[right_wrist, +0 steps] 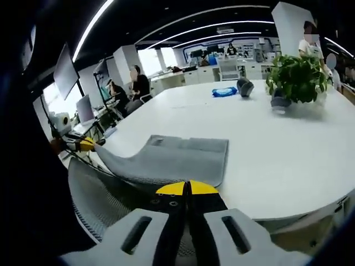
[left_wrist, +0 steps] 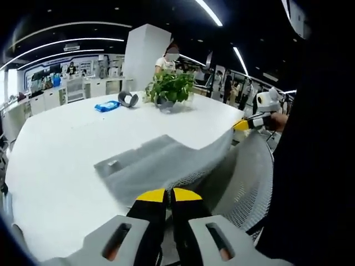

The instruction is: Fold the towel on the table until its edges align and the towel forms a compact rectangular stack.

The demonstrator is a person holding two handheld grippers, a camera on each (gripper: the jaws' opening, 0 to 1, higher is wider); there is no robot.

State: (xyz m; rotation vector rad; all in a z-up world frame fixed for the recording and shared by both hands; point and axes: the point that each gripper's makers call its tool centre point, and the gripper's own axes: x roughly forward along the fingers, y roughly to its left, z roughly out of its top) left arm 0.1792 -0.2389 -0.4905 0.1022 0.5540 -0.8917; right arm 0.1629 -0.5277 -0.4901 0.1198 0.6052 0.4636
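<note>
— Inspecting towel [left_wrist: 161, 163]: where is it?
— Grey, partly on the white surface [left_wrist: 66, 144], near edge lifted off it.
— Tools?
— Left tool [left_wrist: 169, 195] and right tool [right_wrist: 187, 188] each have jaws closed, pinching a near corner, above a mesh chair [left_wrist: 244, 183].

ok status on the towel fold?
Left gripper and right gripper shut on near towel corners. Gray towel partly lifted off white table, not stacked. Potted plant well clear.
</note>
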